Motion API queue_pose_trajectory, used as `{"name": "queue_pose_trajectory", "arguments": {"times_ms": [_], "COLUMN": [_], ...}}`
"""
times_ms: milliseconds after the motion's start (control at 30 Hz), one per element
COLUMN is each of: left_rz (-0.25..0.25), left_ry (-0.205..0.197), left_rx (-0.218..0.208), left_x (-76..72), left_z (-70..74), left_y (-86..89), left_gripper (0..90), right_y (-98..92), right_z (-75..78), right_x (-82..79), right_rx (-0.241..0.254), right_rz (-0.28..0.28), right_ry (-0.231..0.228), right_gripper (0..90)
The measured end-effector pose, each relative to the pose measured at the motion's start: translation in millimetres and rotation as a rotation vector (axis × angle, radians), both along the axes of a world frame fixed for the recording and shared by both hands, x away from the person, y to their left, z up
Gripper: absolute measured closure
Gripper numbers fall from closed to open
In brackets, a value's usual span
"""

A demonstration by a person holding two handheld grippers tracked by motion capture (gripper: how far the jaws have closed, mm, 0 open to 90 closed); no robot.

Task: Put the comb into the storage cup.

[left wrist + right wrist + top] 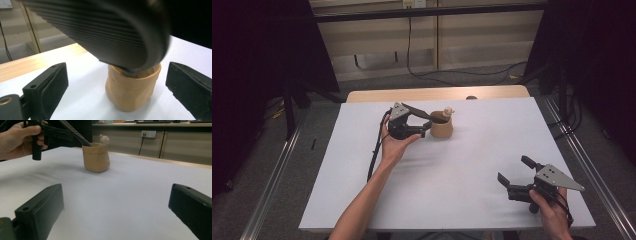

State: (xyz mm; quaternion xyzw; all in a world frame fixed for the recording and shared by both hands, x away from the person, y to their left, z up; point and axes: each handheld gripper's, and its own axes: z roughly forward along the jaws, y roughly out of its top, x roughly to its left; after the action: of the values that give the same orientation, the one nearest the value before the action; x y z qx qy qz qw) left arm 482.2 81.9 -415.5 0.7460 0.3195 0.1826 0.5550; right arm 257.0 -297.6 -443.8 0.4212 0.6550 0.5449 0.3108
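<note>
Tan pouch [441, 128]; dark ribbed brush [105, 32]; white table cover [462, 170].

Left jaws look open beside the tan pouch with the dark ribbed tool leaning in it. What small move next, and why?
Probably ease the left gripper straight back. Its jaws stand wide either side of the tan fabric pouch, gripping nothing, and the dark ribbed comb-like tool already rests in the pouch, so backing off avoids tipping it.

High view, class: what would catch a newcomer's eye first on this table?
A small tan bag-like pot stands alone on the white table cover, near its far middle. A dark ribbed flat thing leans out of its mouth, beside a pale knob. The left gripper sits right beside the pot with its fingers apart, while the right gripper waits open at the near right corner.
</note>
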Motion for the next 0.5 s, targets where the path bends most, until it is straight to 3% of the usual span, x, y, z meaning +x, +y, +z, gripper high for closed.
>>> {"name": "queue_pose_trajectory", "arguments": {"times_ms": [200, 500], "left_rz": [0.017, 0.020], "left_ry": [-0.002, -0.035], "left_rx": [-0.023, -0.033], "left_x": [-4.0, -17.2], "left_z": [3.0, 8.4], "left_y": [9.6, 20.5], "left_gripper": [2.8, 2.9], "right_y": [-0.1, 1.0], "right_z": [0.3, 0.9], "right_x": [-0.4, -1.3], "right_rx": [-0.004, -0.010], "right_rz": [-0.001, -0.006], "right_ry": [-0.004, -0.006], "right_gripper": [0.0, 0.0]}}
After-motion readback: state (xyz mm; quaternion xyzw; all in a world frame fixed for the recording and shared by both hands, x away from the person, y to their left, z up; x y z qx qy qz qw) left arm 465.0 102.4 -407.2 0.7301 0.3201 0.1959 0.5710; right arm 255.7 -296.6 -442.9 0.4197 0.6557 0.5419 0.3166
